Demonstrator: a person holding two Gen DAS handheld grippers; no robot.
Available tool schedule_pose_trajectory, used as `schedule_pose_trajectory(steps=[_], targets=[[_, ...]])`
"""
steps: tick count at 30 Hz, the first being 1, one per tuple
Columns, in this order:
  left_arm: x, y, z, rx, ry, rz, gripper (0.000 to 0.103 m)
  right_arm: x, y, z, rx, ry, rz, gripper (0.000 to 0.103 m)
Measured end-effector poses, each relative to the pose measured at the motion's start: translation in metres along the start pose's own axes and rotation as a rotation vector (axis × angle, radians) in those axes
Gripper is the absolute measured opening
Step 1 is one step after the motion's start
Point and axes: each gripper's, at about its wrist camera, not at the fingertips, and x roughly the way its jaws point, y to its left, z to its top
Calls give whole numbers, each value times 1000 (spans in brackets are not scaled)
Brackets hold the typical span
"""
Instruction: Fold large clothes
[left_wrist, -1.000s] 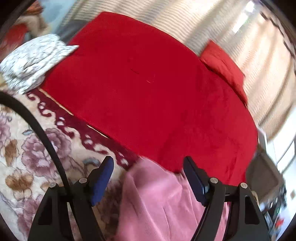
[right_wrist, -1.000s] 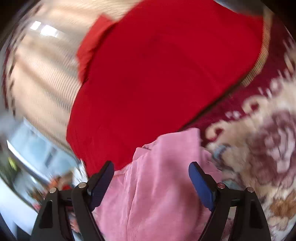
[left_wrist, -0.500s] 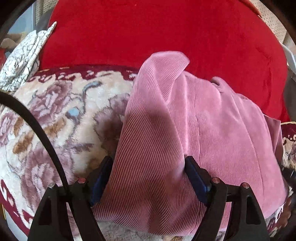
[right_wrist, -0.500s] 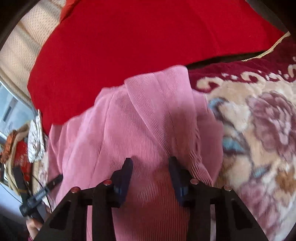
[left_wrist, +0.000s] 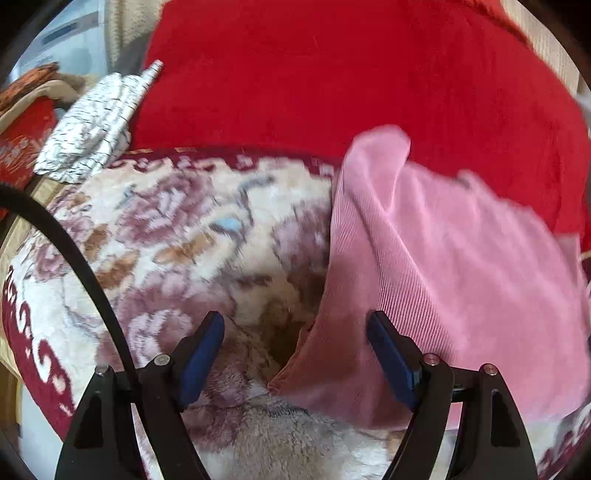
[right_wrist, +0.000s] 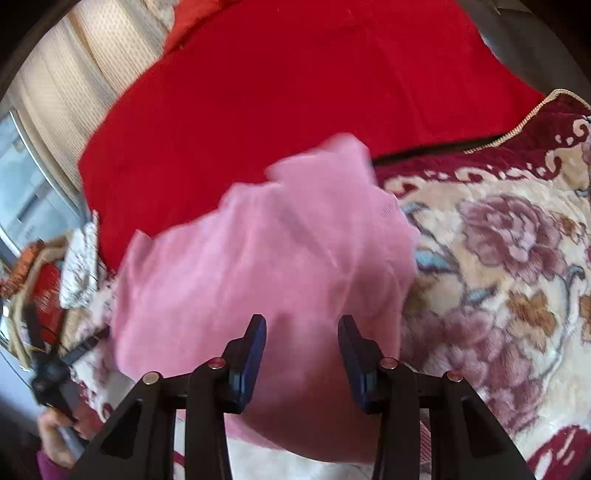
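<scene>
A pink corduroy garment (left_wrist: 443, 266) lies bunched on a cream and maroon floral blanket (left_wrist: 177, 236); it also shows in the right wrist view (right_wrist: 266, 258), blurred. My left gripper (left_wrist: 295, 354) is open, its jaws wide apart, with the garment's near left corner between them and its right finger (left_wrist: 391, 362) against the cloth. My right gripper (right_wrist: 302, 354) is open with a narrower gap, over the garment's near edge, not clamping it. The left gripper also shows at the far left of the right wrist view (right_wrist: 55, 365).
A red blanket (left_wrist: 332, 74) covers the bed behind the floral blanket (right_wrist: 498, 277). A folded white patterned cloth (left_wrist: 92, 129) lies at the left. A red pillow (right_wrist: 192, 22) and beige curtains (right_wrist: 74, 74) are at the back.
My left gripper has shifted left, so the garment's corner now sits between its jaws. My right gripper has opened wider. The garment has dropped and flattened somewhat.
</scene>
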Motion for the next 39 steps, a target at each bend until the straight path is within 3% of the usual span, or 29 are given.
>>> schedule_pose_trajectory(steps=[3,5,9,11,13,15,17,21,26,29,32,36,39], targets=[[9,-2,1,-8,15,-17,84,21,-9,5,41,76,-1,45],[3,1,7,-26,-17,-18,84,36,-20,8,111,128,13,45],[-8,11,18,-55,-121,27,84,15,-15,18,111,37,22,46],[0,10,22,-45,-105,34,84,7,-13,23,94,-32,19,59],[18,8,23,-35,-37,50,84,12,-14,28,127,-69,26,73],[35,5,21,-30,22,57,84,33,-26,33,185,-5,22,73],[30,3,22,-42,4,67,84,50,-37,30,233,58,19,72],[6,1,20,-13,-74,104,84,32,-29,30,208,3,41,72],[-23,-2,13,1,-139,15,84,-2,-28,22,183,-59,76,72],[-13,-14,10,75,-103,47,84,-4,-34,19,223,-34,99,72],[14,-18,7,105,-13,48,86,25,-49,14,268,74,121,71],[-1,-14,12,81,-60,42,86,19,-52,17,270,60,141,71],[-14,-3,16,48,-97,92,86,12,-58,18,295,35,190,71]])
